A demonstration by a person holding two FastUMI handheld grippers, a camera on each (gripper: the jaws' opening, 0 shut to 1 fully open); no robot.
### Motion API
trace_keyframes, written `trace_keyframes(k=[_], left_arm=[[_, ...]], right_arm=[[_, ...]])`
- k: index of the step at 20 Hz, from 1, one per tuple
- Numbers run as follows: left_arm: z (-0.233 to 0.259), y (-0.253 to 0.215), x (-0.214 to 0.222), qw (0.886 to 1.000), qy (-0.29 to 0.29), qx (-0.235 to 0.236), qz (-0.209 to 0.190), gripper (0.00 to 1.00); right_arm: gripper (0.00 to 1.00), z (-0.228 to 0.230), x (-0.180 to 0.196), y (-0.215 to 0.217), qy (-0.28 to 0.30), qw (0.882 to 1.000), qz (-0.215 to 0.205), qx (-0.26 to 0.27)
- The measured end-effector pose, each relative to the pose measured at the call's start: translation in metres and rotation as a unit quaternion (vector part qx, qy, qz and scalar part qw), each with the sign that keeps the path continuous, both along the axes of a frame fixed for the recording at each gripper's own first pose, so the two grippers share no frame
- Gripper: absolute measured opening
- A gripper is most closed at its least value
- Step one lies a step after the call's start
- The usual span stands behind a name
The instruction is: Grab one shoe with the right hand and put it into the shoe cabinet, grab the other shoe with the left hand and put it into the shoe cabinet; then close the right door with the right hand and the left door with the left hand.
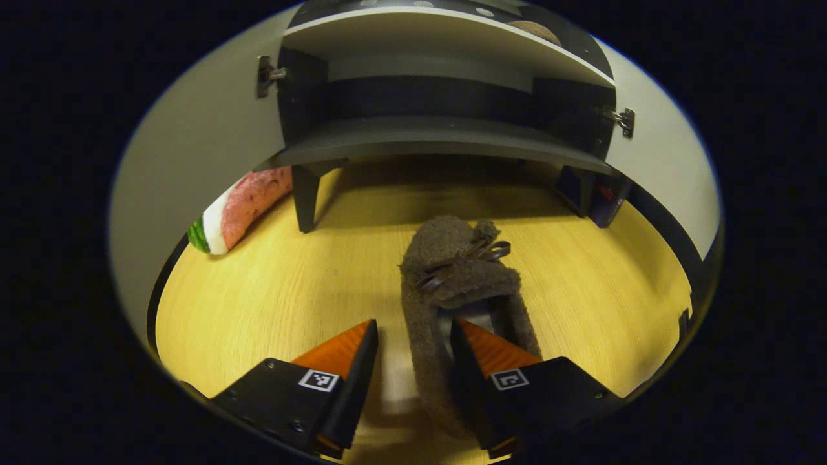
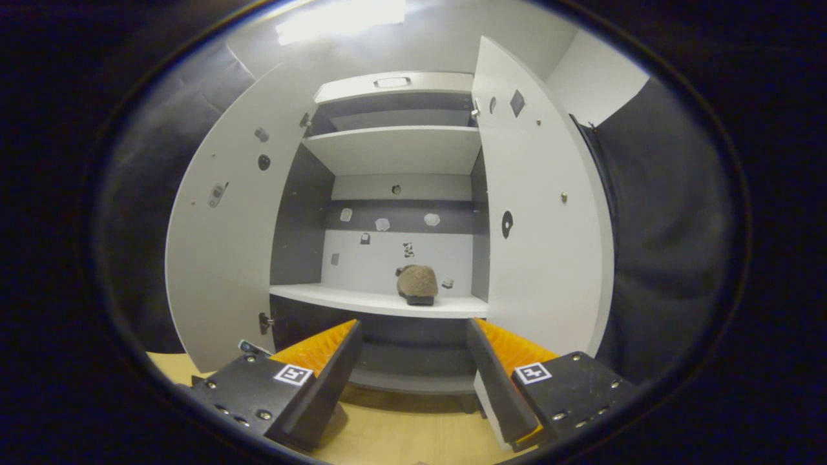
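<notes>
Left gripper view: left gripper (image 1: 413, 336) spread, straddling the near side wall of a brown slipper (image 1: 455, 271) on the wooden floor (image 1: 271, 297), one finger inside its opening. Right gripper view: right gripper (image 2: 411, 332) spread and empty; second slipper (image 2: 417, 284) ahead on the open shoe cabinet's shelf (image 2: 336, 297).

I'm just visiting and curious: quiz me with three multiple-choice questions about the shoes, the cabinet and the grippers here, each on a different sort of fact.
1. Where is the shoe in the left gripper view?
A. on the wooden floor
B. on the top shelf
C. hanging on a door

2. How many shoes sit on the cabinet's shelf?
A. none
B. one
C. three

3. How are the cabinet doors?
A. both shut
B. one shut
C. both open

Answers: 1 A, it lies on the floor before the left gripper; 2 B, a single shoe rests there; 3 C, the left door and right door both stand swung out.
</notes>
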State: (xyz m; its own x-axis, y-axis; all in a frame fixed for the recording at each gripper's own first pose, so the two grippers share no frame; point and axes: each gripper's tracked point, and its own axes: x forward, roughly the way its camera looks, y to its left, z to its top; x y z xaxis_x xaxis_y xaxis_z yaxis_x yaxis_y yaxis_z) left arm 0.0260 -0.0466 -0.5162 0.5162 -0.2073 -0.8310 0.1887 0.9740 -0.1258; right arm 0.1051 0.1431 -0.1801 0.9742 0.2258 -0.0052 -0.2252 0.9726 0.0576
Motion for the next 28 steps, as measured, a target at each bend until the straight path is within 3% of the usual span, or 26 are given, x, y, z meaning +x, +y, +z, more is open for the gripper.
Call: trace_keyframes(k=[2,3,4,6,8,11,18,25,28], left_arm=[[0.002,-0.001,0.002,1.0,0.005,0.0,-0.002,0.32],[0.001,0.006,0.001,1.0,0.011,0.021,-0.004,0.27],[0.003,0.008,0.001,0.999,0.014,0.029,-0.005,0.09],[0.009,0.017,-0.006,0.998,0.024,0.053,-0.004,0.02],[0.027,0.02,-0.003,0.998,0.005,0.068,-0.008,0.01],[0.059,0.014,-0.005,0.999,-0.009,0.05,-0.01,0.01],[0.161,0.006,0.025,0.992,-0.118,0.043,0.002,0.01],[0.28,-0.015,0.076,0.974,-0.224,0.011,0.012,0.01],[0.327,-0.019,0.105,0.96,-0.278,0.011,0.017,0.01]], right_arm=[[0.99,-0.006,-0.003,0.006,0.008,1.0,0.01,-0.008],[0.98,-0.008,-0.004,0.007,0.011,1.0,0.014,-0.011],[0.98,-0.01,-0.006,0.006,0.013,1.0,0.015,-0.015],[0.99,-0.009,-0.007,0.0,0.012,1.0,0.009,-0.022],[0.98,-0.007,-0.008,-0.003,0.011,1.0,0.006,-0.019],[0.98,-0.006,-0.007,-0.01,0.012,1.0,0.002,-0.012],[0.98,0.002,-0.011,-0.023,0.011,1.0,0.002,-0.021],[0.99,0.001,-0.025,-0.027,0.015,0.999,0.018,-0.03],[0.98,-0.009,-0.032,-0.025,0.027,0.999,0.024,-0.032]])
